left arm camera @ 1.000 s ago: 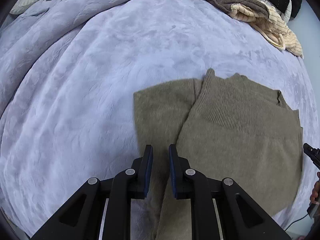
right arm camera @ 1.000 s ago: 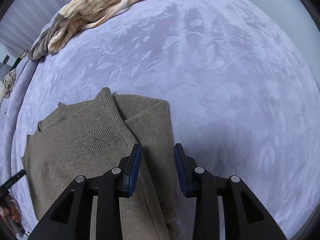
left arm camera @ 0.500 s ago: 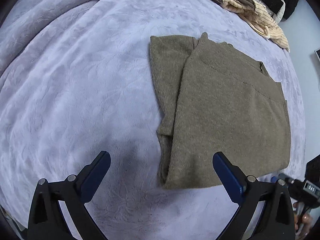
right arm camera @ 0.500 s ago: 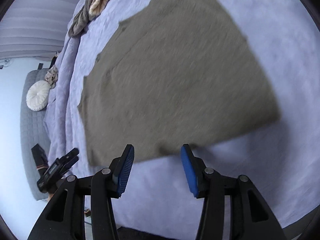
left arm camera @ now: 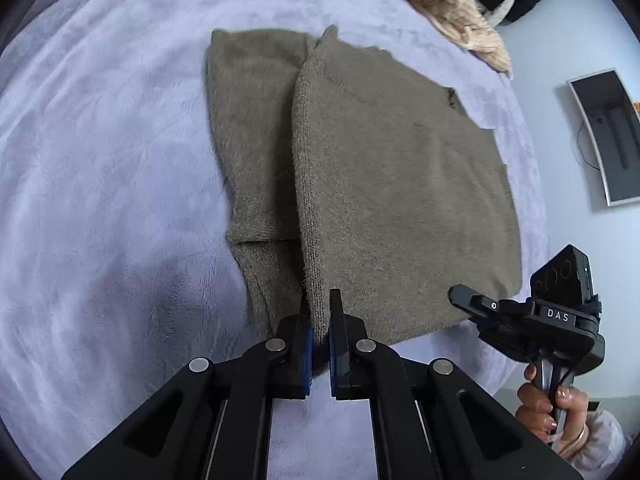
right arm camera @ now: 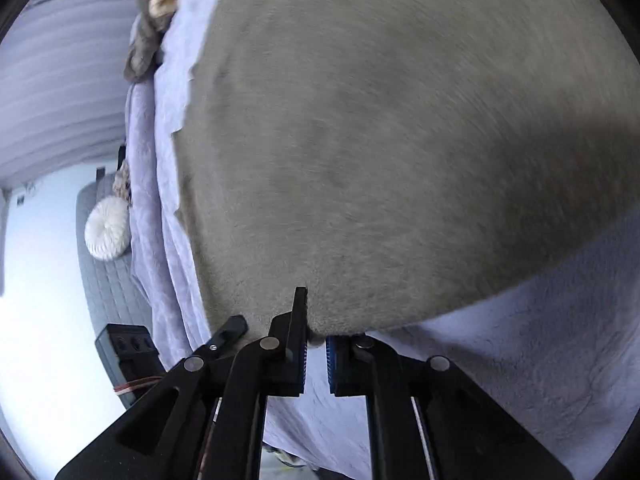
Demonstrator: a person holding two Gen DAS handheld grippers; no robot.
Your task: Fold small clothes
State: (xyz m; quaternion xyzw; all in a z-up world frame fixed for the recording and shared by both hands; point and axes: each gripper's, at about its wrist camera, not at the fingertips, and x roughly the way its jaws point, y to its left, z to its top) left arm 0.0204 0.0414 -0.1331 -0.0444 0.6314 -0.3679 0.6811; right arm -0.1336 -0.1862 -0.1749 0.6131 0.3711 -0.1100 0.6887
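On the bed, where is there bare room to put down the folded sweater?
The lilac blanket is bare left of the olive sweater, and there is a narrower strip along the near edge behind the left gripper. The far right corner is crowded with the cream-and-brown clothes pile.

A bed [left arm camera: 100,152] under a lilac plush blanket [left arm camera: 80,240] carries a folded olive sweater [left arm camera: 400,184] near its front edge. A heap of cream and brown clothes [left arm camera: 448,12] lies at the far edge.
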